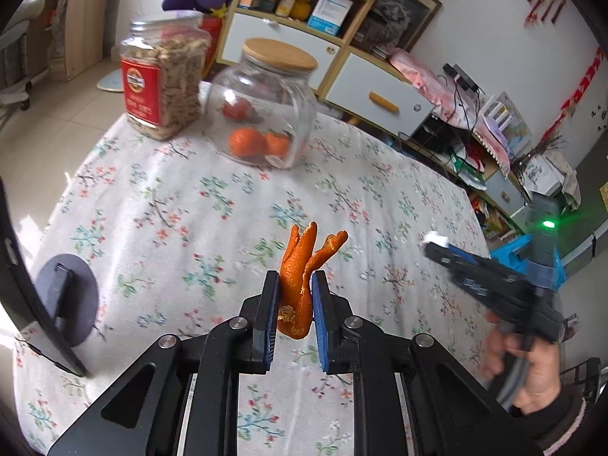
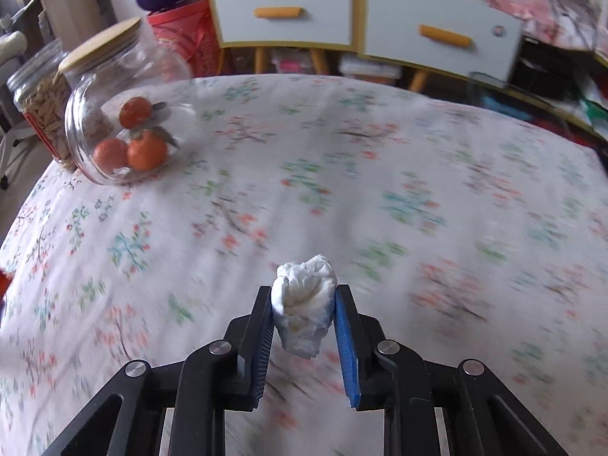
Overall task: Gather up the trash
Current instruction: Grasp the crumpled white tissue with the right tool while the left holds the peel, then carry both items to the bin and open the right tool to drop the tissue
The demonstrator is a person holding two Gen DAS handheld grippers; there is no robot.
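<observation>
At the bottom centre of my left view, my left gripper [image 1: 295, 300] is pinched narrow on the peel [image 1: 304, 277]. Its long axis runs along my fingers, with the curled tips sticking up past them toward mid-frame.

In the same spot of my right view, my right gripper [image 2: 304, 315] is clamped on the tissue [image 2: 304, 304], a crumpled white wad bulging above the pads [image 2: 346, 338]. Both pieces of trash appear to hang clear above the cloth [image 1: 212, 205], which looks bare beneath them.

From the left view, my right hand [image 1: 532, 364] sits at the lower right, its gripper pointing up-left toward the middle, so the 2 loads are near each other but apart.

Farther off, at the upper left of both views, stand the jar [image 1: 266, 114] with oranges [image 1: 247, 142] and the nut jar [image 1: 163, 83].

I see no bin in either view. So I judge the next move turns on finding one off the table, and I cannot tell which hand is nearer to it.
</observation>
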